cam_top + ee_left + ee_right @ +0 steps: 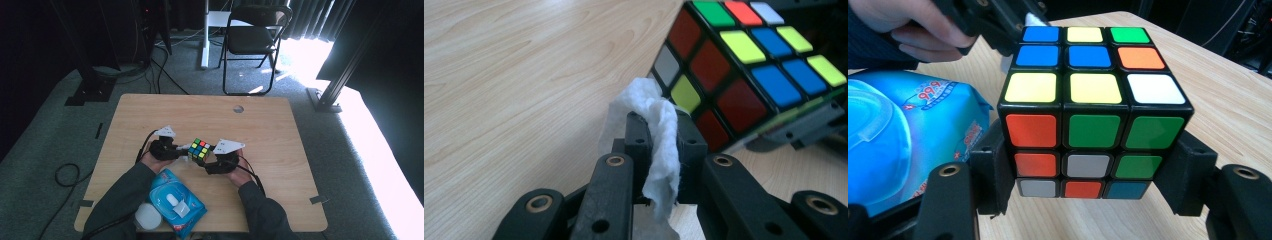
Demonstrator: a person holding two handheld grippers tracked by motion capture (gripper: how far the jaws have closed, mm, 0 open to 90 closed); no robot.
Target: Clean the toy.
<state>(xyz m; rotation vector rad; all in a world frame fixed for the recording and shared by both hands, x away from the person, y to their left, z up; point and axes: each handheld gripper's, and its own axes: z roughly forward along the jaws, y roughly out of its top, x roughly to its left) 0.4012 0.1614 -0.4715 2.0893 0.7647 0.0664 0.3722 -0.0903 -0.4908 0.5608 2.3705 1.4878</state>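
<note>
Above the middle of the bench (150, 107), the right gripper (1088, 172) is clamped on the lower layers of a scrambled cube (1090, 107). The left gripper (659, 135) is pinched together on a white wipe (659, 150), whose bunched end seems to touch a side face of the cube. From overhead that wipe is too small to make out, though a blue wipes pack (175, 200) lies near the person's left sleeve.

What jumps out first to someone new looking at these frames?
The scrambled Rubik's cube, mid-table, clamped between the right gripper jaws. Next, the white wet wipe pinched in the left gripper, pressed against the cube's side. Then the blue wet-wipe pack at the table's near edge, by the person's left sleeve.
</note>
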